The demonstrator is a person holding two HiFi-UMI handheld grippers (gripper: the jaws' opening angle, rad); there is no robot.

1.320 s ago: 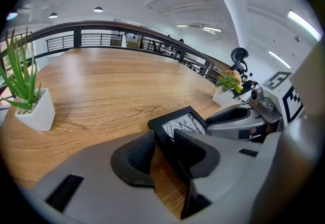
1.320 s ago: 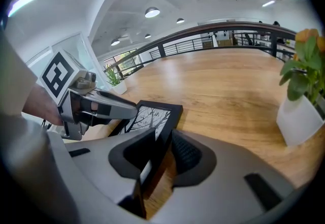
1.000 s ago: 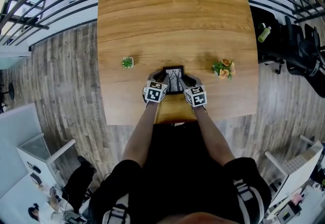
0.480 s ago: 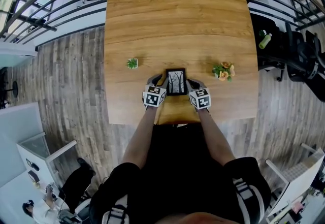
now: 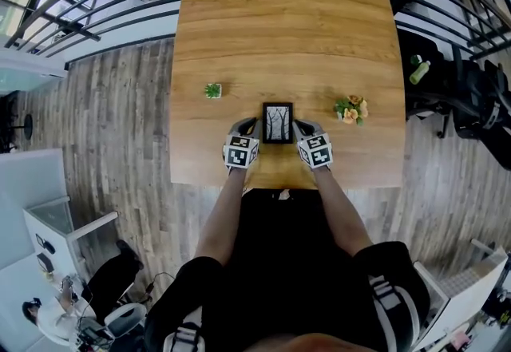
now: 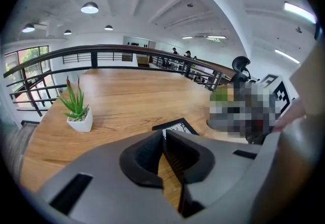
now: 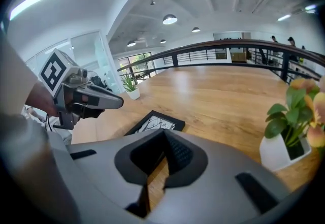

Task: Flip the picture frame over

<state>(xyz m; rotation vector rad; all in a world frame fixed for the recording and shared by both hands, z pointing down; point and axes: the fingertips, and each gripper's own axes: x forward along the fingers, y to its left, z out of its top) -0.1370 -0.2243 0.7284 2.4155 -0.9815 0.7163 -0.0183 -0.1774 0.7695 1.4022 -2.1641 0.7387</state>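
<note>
Picture frame [image 5: 278, 122] lies print-up on wooden table [image 5: 287, 39], long axis running away from us; left gripper [image 5: 249, 127], jaws just closing on nothing, and right gripper [image 5: 303, 128], pinched empty, flank it, equally near.

A square light-wood desk [image 5: 287, 39] stands on a grey plank floor [image 5: 120, 127]. A black rectangular picture frame [image 5: 277, 122] lies flat on it near the middle of the near edge, with its bare-tree print facing up. Toward the left edge sits a small green succulent in a white pot [image 5: 212, 91]. Toward the right edge is a white pot of peach flowers [image 5: 351, 109].
</note>
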